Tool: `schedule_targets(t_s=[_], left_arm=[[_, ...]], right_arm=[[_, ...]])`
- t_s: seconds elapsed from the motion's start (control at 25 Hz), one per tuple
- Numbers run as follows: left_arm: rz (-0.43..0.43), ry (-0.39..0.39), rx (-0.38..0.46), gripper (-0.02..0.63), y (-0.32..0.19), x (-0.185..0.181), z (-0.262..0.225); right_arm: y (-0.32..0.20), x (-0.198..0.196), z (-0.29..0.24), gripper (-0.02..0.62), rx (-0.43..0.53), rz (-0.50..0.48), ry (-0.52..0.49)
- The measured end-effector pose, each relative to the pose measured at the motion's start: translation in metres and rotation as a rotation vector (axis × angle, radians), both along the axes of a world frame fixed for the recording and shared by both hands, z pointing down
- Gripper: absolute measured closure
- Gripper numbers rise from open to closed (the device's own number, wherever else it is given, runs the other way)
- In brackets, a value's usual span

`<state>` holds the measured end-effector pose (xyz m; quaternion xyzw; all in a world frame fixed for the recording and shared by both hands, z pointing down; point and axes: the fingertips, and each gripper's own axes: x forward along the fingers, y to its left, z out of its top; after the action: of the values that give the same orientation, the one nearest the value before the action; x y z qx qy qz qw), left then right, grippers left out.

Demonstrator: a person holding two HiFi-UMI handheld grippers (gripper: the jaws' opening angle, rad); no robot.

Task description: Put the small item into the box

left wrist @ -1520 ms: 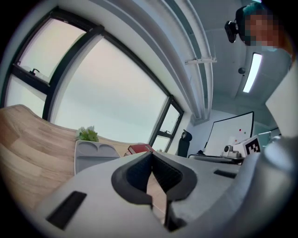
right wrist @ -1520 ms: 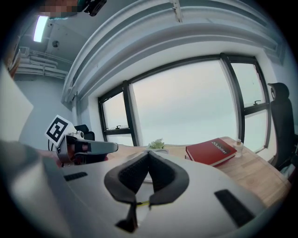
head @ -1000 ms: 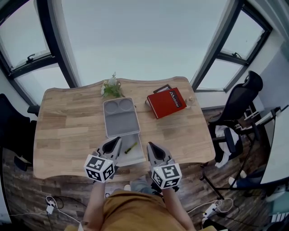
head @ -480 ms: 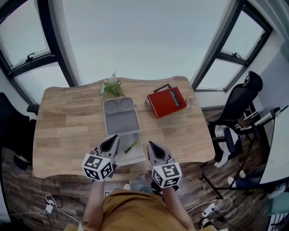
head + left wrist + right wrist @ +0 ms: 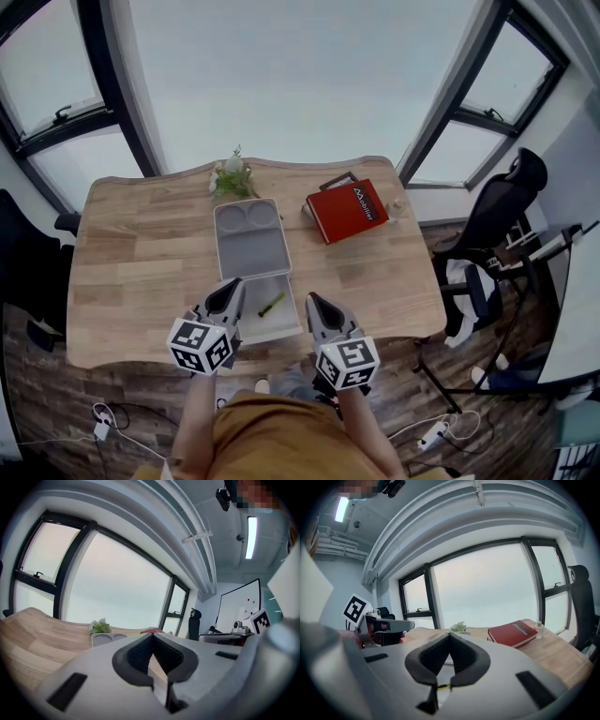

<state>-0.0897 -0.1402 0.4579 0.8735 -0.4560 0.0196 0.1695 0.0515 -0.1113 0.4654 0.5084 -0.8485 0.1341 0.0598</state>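
The grey box [image 5: 249, 246] lies open on the wooden table [image 5: 131, 253], its lid half toward the window and its shallow tray half [image 5: 281, 323] at the near edge. A small yellow-green item [image 5: 272, 305] rests in the tray half. My left gripper [image 5: 233, 288] hovers at the tray's left side and my right gripper [image 5: 312, 302] at its right side, both above the table's near edge. Both jaw pairs meet at their tips, holding nothing. In the left gripper view the left gripper [image 5: 151, 635] points over the box [image 5: 105, 638]. The right gripper [image 5: 449, 634] shows a yellow-green item [image 5: 443, 686] through its lower gap.
A red book [image 5: 349, 212] lies at the back right with a small clear bottle [image 5: 395, 207] beside it. A small potted plant [image 5: 232, 178] stands behind the box. A black office chair [image 5: 502, 211] is off the table's right side. Windows surround the far edge.
My left gripper has shifted slightly to the left beside the tray. The right gripper and the small item have stayed where they were.
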Motion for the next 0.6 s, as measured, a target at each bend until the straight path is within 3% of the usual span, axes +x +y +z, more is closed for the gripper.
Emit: schedule_targets(t_s=[0.6], left_arm=[[0.007, 0.0, -0.015, 0.601, -0.0027, 0.0051, 0.0036]], right_arm=[[-0.0033, 0.0083, 0.002, 0.592, -0.011, 0.016, -0.027]])
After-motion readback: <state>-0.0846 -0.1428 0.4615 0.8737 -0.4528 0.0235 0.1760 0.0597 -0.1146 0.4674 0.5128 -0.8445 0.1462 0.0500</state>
